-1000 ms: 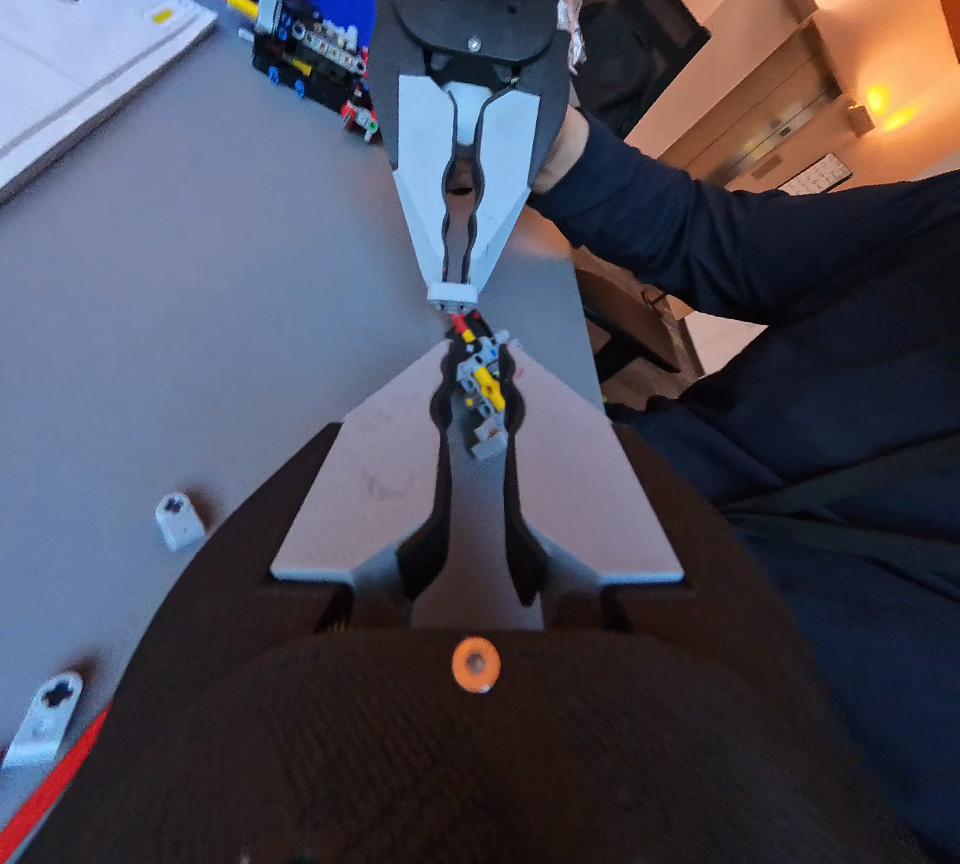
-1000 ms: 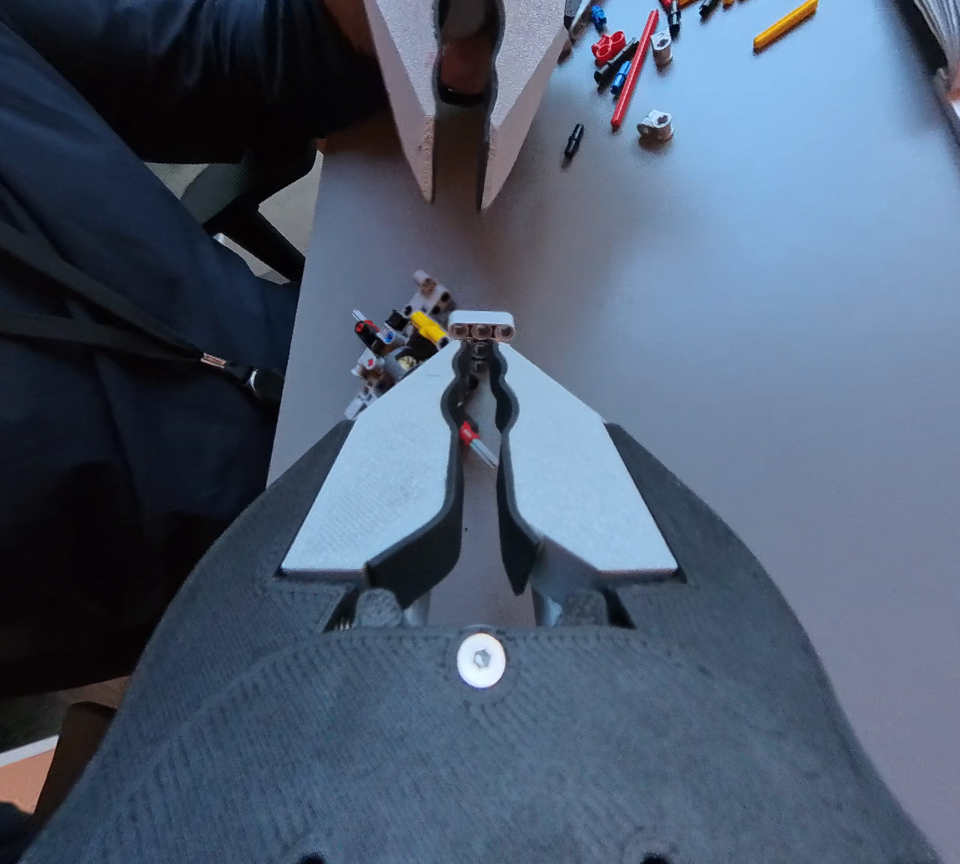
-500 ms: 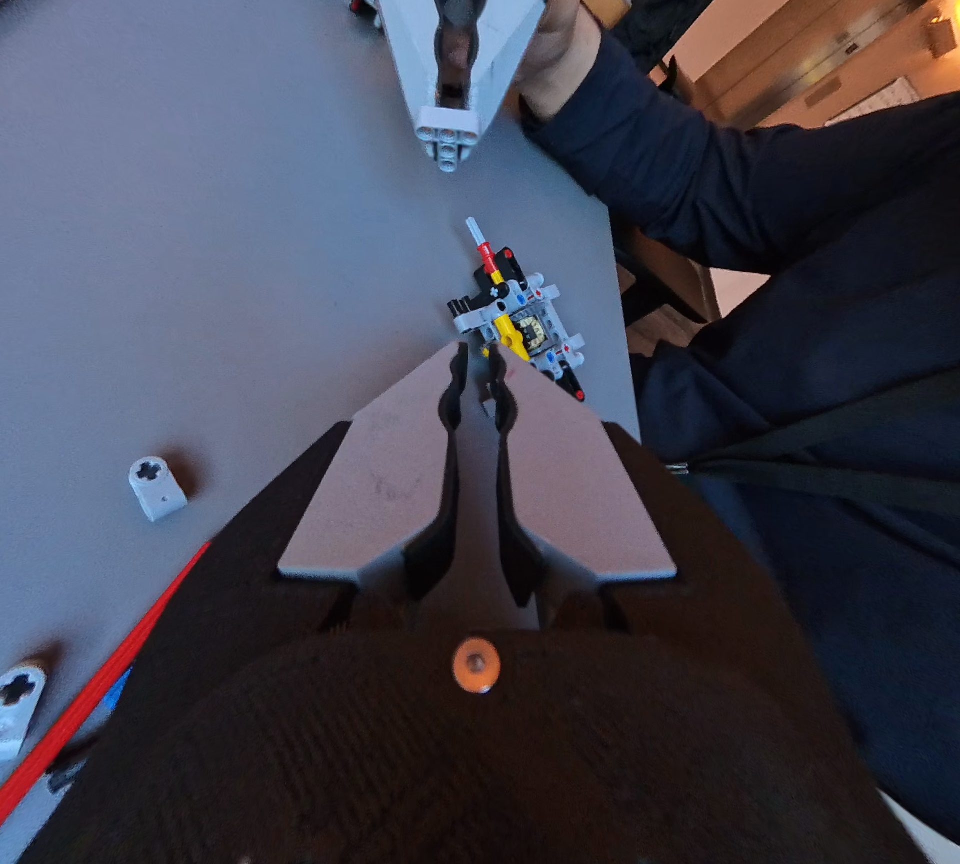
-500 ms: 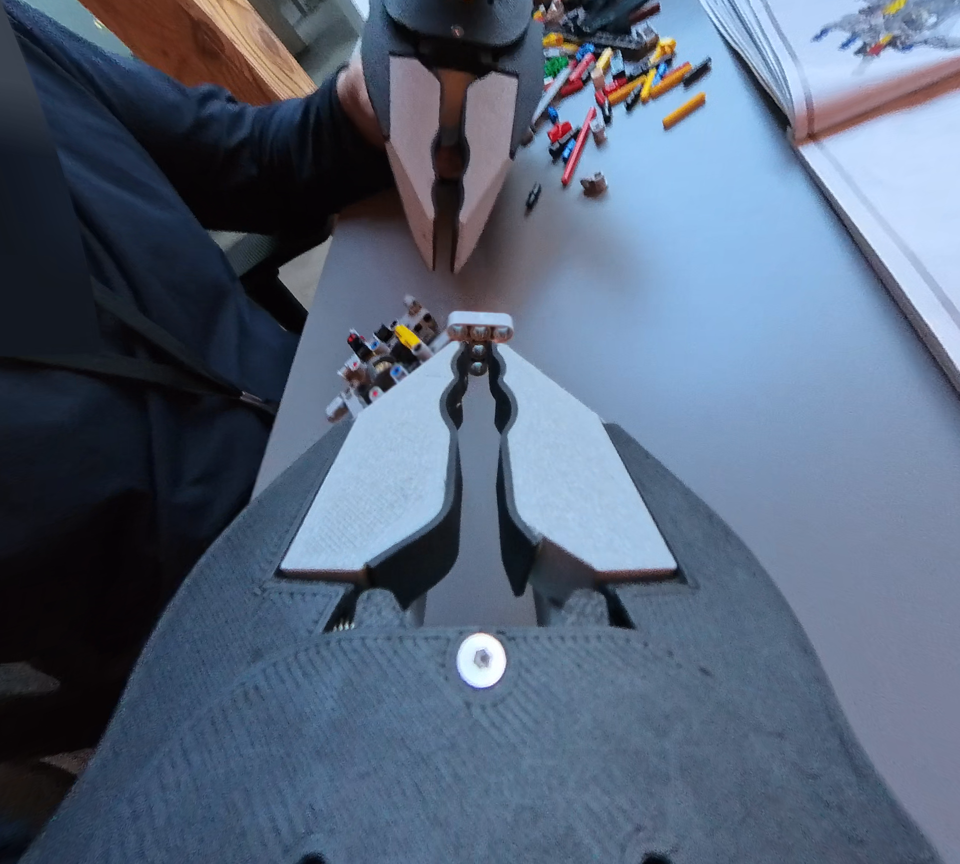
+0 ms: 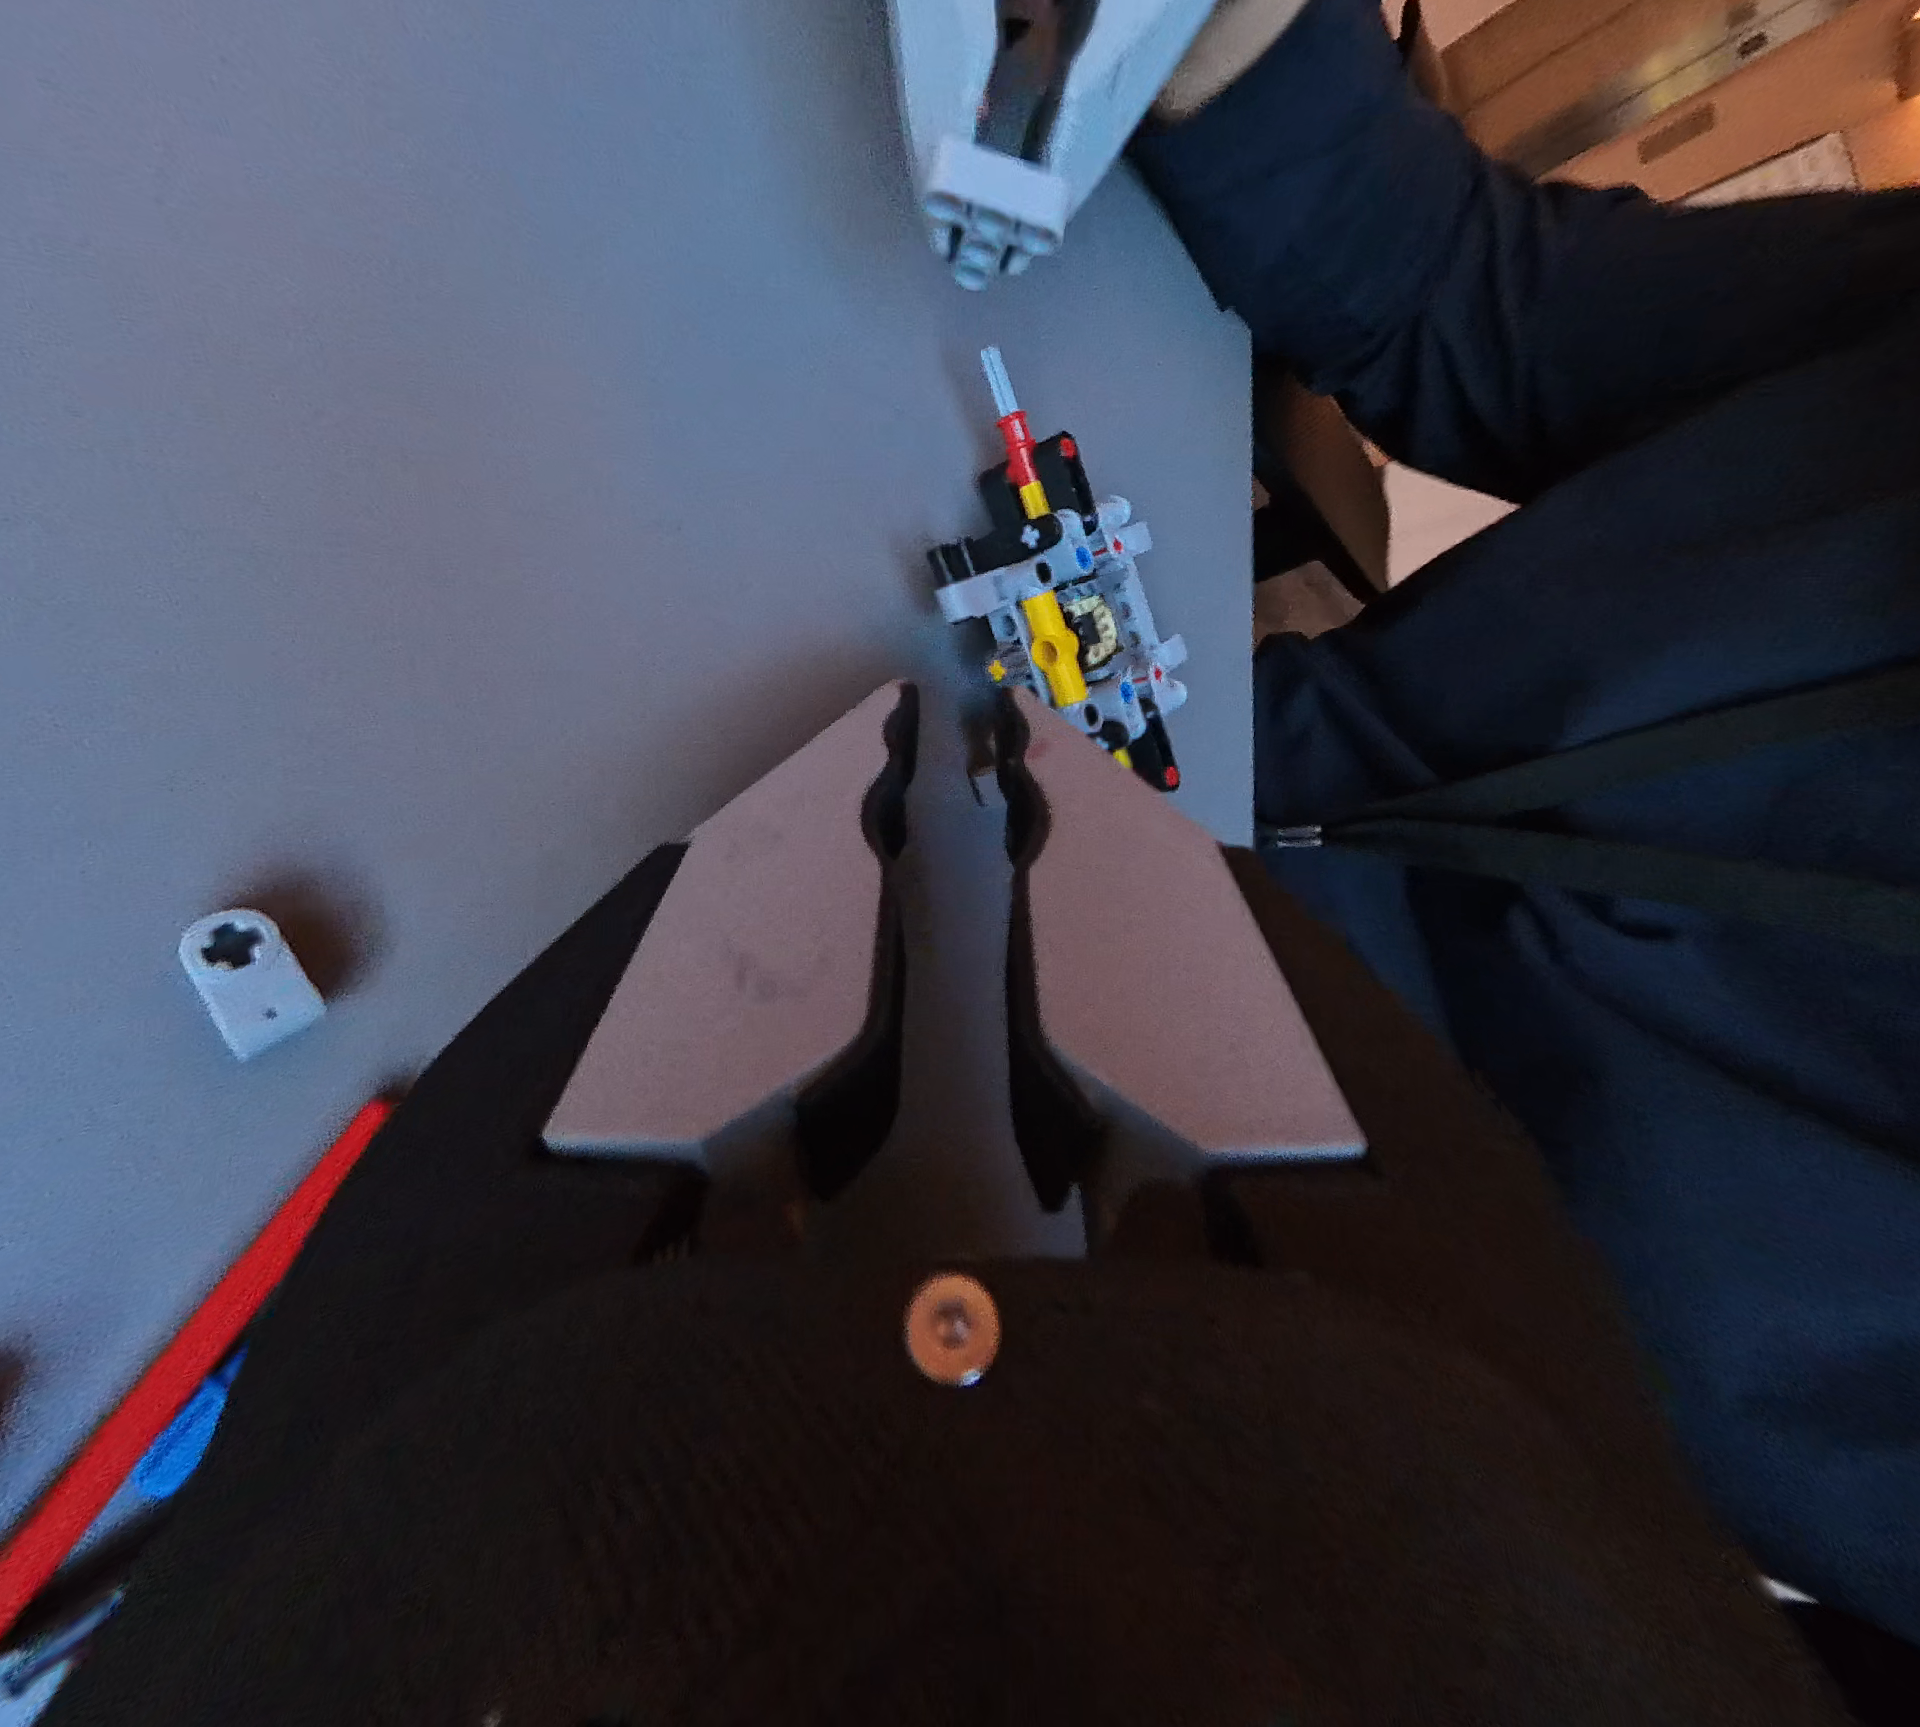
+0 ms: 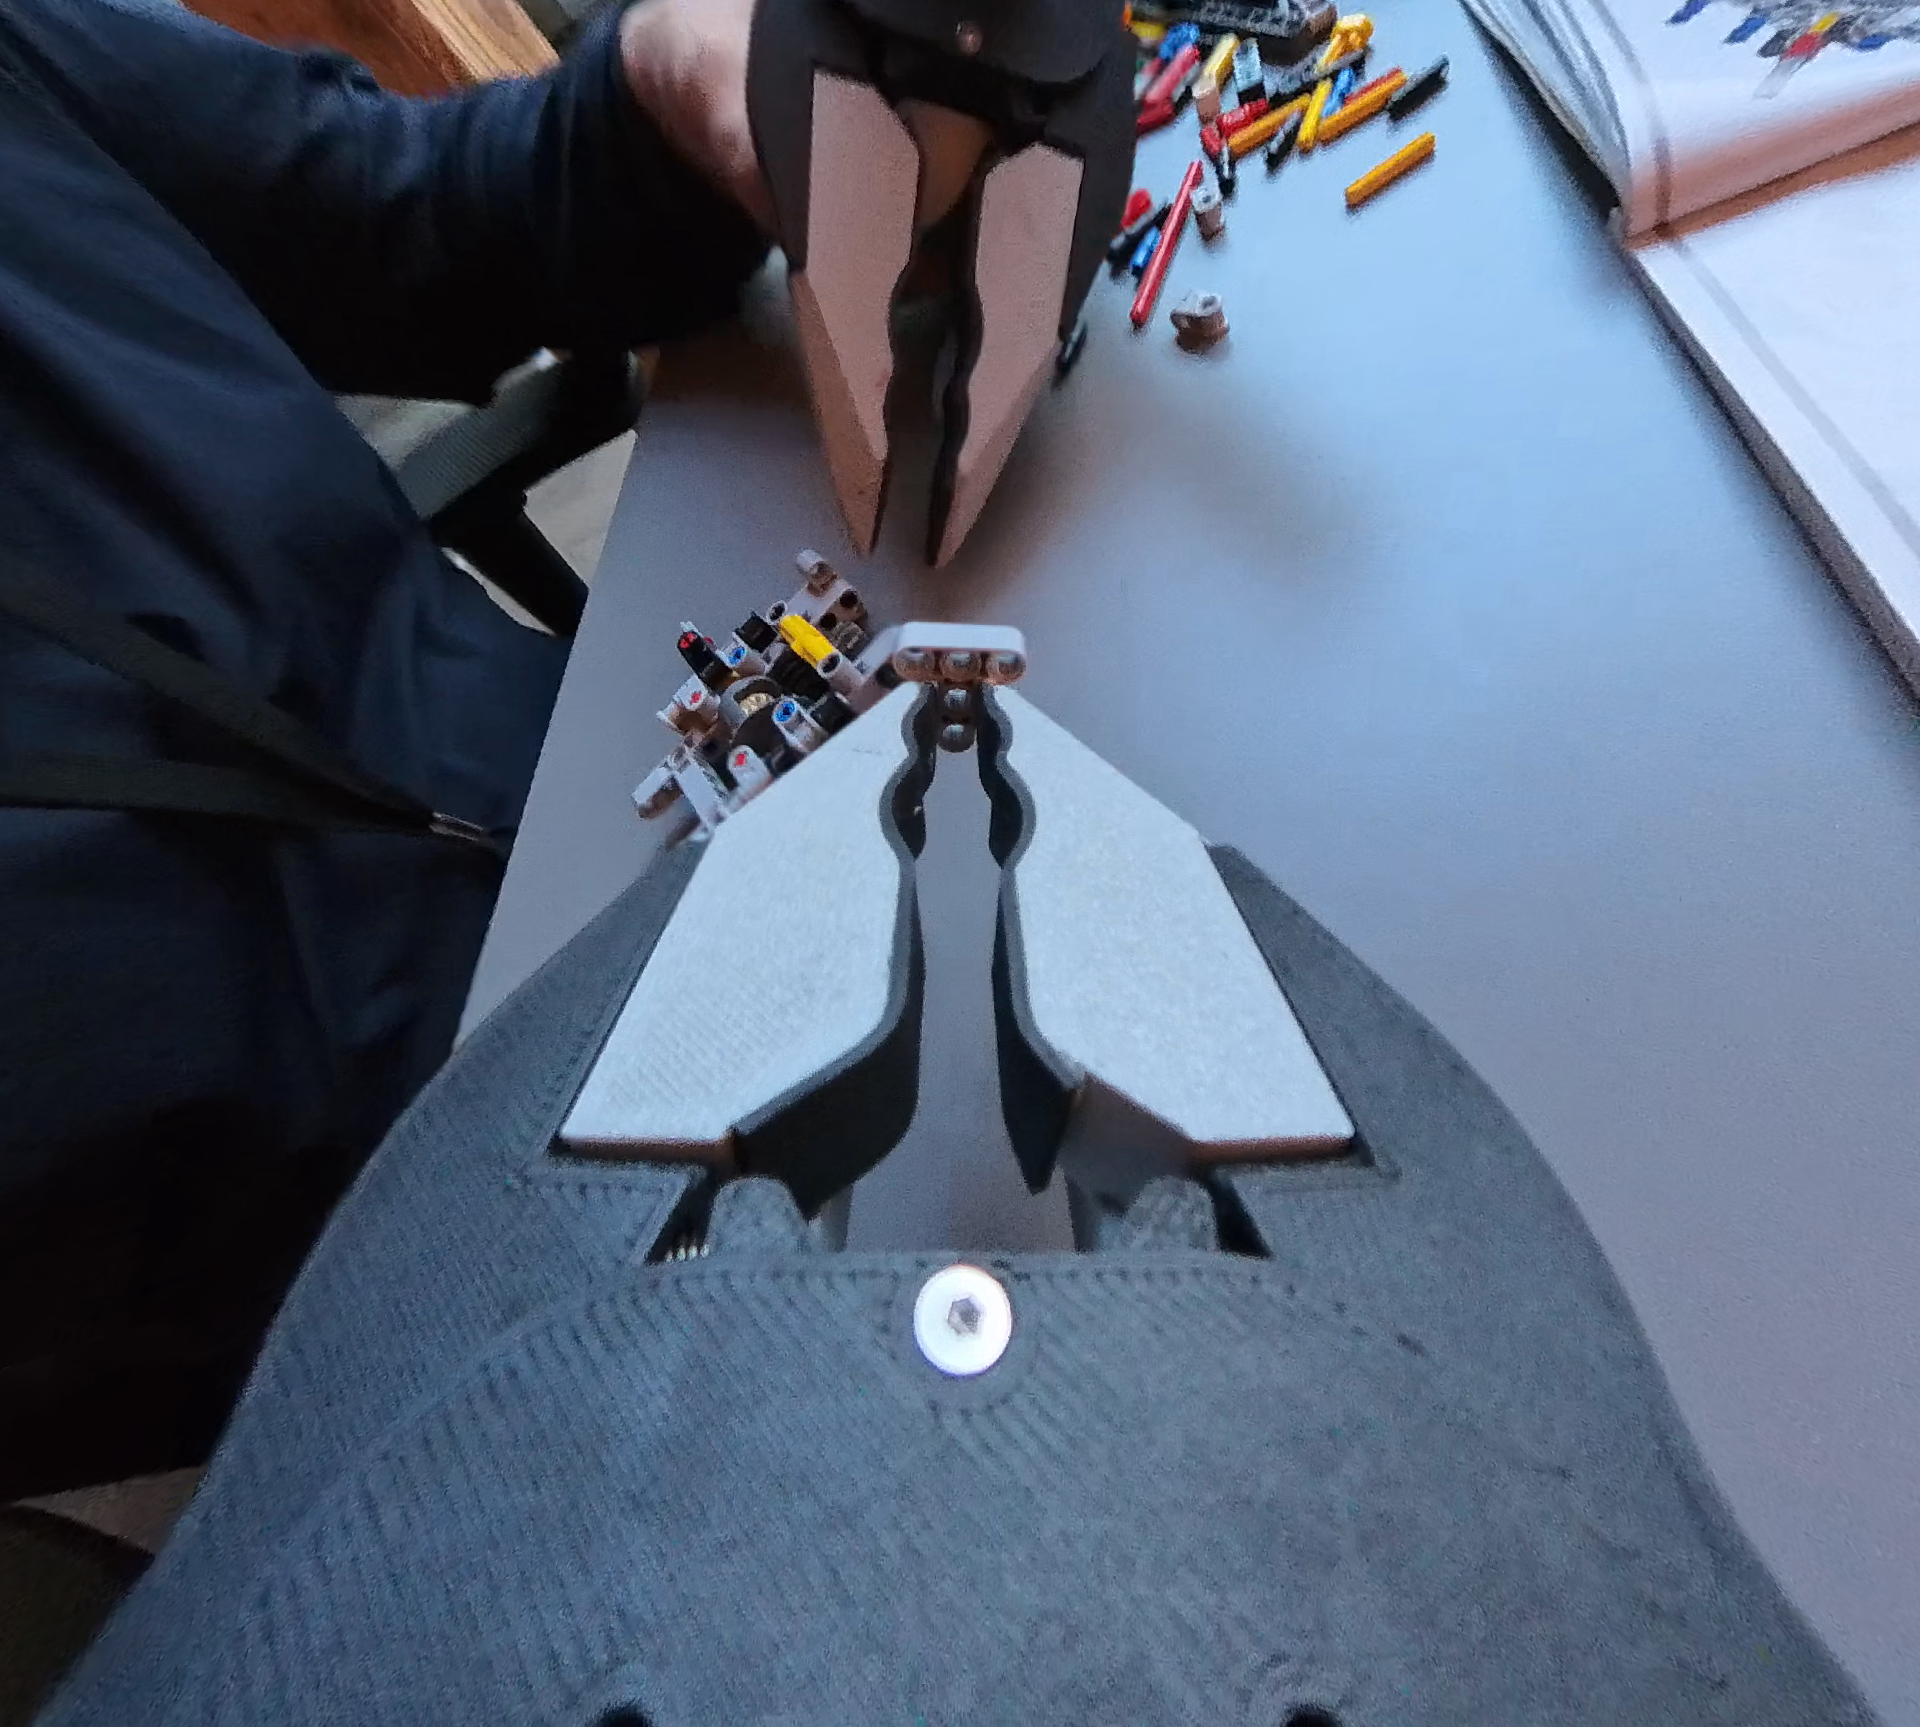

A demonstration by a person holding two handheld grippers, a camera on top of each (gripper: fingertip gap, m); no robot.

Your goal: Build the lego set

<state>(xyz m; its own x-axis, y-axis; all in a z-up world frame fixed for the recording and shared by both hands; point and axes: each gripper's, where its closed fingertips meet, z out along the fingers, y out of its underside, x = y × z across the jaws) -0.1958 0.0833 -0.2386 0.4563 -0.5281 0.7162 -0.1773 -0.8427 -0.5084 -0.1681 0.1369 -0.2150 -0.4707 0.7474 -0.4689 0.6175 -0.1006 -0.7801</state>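
Right gripper (image 6: 958,690) fingers clamp a grey T-shaped beam (image 6: 958,651); left gripper (image 5: 951,701) fingers parted, empty, beside the small brick assembly (image 5: 1060,607) on the worktop (image 5: 468,327).

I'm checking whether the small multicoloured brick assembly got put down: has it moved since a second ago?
Yes. The assembly was up between the left claw's fingertips; now it lies on the grey table near its edge, beside the open fingertips.
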